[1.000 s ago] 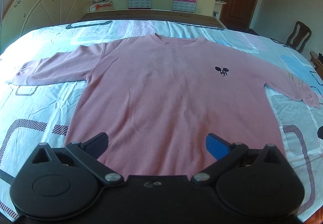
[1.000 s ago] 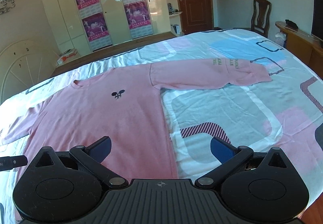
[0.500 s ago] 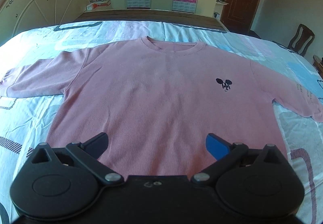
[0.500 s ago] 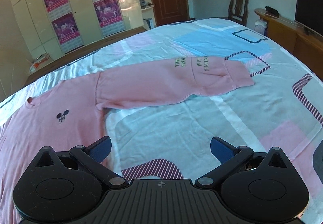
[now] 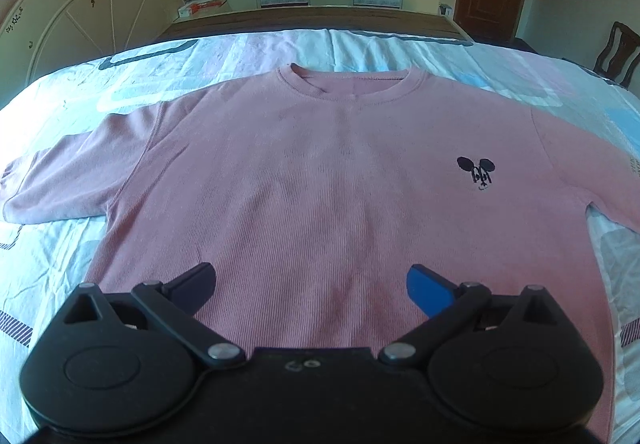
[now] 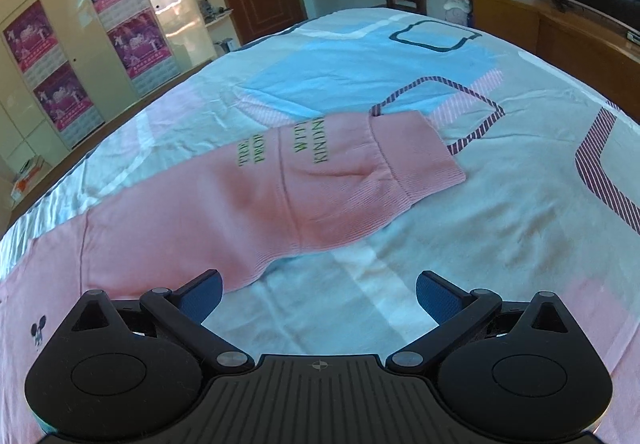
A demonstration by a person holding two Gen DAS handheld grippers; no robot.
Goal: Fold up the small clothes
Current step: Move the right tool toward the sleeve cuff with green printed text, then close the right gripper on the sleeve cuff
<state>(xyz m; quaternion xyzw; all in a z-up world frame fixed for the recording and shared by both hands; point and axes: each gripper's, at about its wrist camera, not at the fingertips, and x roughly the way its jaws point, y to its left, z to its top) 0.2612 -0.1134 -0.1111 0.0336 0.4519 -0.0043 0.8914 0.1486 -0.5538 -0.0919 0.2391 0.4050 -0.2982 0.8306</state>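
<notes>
The pink sweatshirt [image 5: 320, 180] lies flat and face up on the bed [image 6: 520, 244], both sleeves spread out to the sides, nothing folded yet. The left claw [image 5: 310, 284] hangs wide and empty over the lower body of the garment; the right claw [image 6: 318, 294] is likewise wide and empty, facing the right sleeve [image 6: 304, 188], whose cuff [image 6: 416, 164] lies well ahead of it. The likely trouble is a pinch that catches the bedsheet along with the thin knit, or takes only the top layer, so the sleeve drags, twists or bunches and the fold lands crooked.
</notes>
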